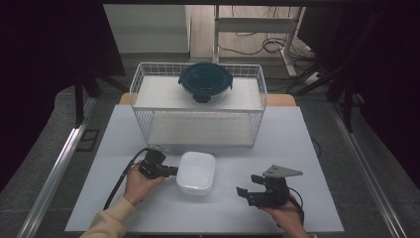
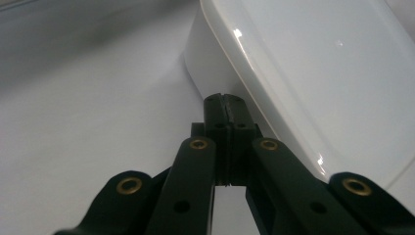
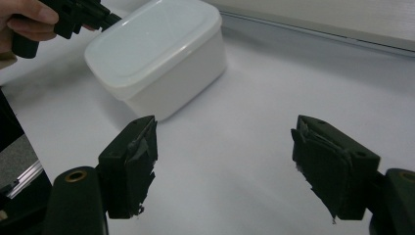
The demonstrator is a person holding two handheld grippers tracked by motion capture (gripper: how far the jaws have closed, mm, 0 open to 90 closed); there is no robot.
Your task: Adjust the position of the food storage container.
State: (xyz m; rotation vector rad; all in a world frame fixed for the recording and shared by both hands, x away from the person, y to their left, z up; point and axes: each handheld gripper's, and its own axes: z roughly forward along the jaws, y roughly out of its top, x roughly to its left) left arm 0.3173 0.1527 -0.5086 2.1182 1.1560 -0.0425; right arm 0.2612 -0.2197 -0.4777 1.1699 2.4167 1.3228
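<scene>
A white lidded rectangular box (image 1: 196, 172) (image 2: 303, 63) (image 3: 156, 49) sits on the white table (image 1: 297, 148), front and centre. My left gripper (image 1: 174, 171) (image 2: 225, 100) is shut, jaws pressed together with nothing between them, and its tips rest against the box's left side just under the lid rim. It is also seen at the top left of the right gripper view as the left gripper (image 3: 105, 17), held by a hand. My right gripper (image 1: 246, 184) (image 3: 225, 142) stands wide open and empty over bare table, to the right of the box and apart from it.
A white wire rack (image 1: 136, 89) with two shelves stands behind the box. A round container with a dark blue lid (image 1: 205, 79) sits on its top shelf. Bare table lies to both sides of the box and in front of the rack.
</scene>
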